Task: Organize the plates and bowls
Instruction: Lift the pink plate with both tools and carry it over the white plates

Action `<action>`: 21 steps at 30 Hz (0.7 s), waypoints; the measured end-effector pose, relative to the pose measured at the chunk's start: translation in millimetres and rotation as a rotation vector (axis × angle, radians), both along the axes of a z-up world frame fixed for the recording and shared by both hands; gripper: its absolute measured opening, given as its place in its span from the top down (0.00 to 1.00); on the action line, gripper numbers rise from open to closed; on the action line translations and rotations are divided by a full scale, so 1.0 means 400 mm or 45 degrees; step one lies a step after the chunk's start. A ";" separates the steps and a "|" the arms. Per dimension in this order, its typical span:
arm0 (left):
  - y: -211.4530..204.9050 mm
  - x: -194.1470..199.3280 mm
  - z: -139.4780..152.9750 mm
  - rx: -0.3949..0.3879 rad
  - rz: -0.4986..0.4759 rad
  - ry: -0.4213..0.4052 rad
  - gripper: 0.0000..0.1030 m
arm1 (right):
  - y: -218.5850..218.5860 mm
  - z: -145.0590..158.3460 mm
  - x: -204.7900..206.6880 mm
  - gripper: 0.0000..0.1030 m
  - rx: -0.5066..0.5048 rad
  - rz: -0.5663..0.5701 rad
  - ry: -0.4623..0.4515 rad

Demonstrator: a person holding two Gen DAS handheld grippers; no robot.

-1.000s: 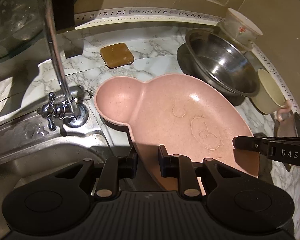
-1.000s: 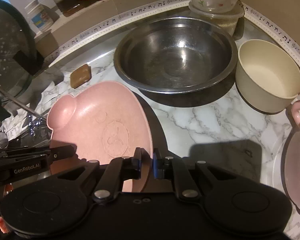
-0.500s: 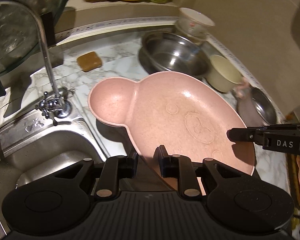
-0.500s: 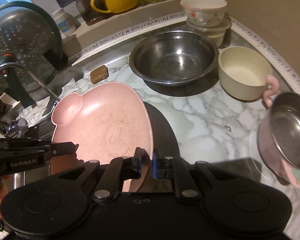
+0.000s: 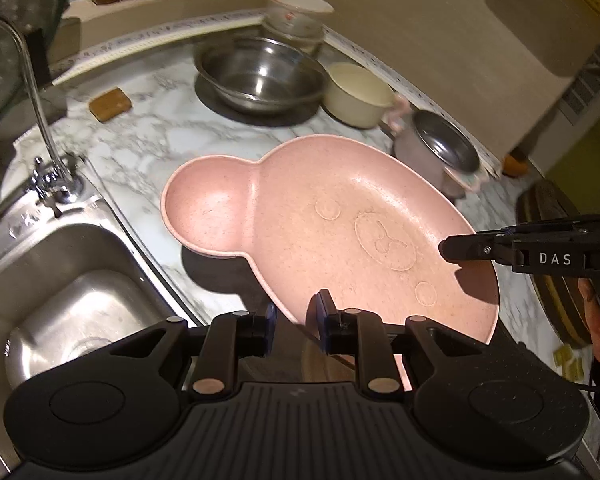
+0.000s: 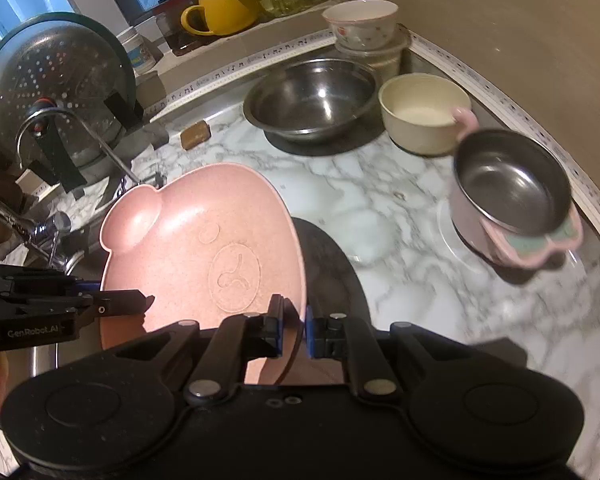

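Both hand-held grippers, left (image 5: 293, 326) and right (image 6: 292, 330), are being kept clamped on opposite rims of the pink plate (image 5: 340, 236), which is being held above the tabletop (image 6: 380, 208), its placement being judged undone.

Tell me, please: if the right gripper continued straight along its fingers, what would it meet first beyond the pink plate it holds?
Probably the bare marble counter, short of the steel bowl. The right gripper points steeply down, clamped on the pink plate; depth is uncertain.
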State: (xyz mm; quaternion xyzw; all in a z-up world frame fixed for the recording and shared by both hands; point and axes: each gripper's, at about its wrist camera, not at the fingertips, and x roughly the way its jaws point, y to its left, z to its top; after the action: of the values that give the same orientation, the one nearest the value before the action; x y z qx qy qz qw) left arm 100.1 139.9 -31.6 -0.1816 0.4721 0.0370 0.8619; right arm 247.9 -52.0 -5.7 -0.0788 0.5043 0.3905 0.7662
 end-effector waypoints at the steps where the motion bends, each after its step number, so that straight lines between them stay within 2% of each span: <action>1: -0.011 -0.005 -0.003 0.003 -0.014 0.005 0.81 | -0.012 -0.002 -0.007 0.89 -0.001 -0.004 0.003; 11: -0.096 -0.052 -0.033 -0.011 -0.121 0.043 0.81 | -0.124 -0.026 -0.078 0.89 -0.029 -0.060 0.029; 21: -0.157 -0.052 -0.078 0.004 -0.181 0.083 0.81 | -0.199 -0.067 -0.110 0.89 -0.050 -0.102 0.055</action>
State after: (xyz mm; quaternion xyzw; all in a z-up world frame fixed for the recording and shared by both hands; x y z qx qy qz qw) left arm 79.3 77.0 -62.9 -0.1450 0.5116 -0.0176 0.8467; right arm 204.0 -131.5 -32.3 -0.0650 0.5312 0.3511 0.7684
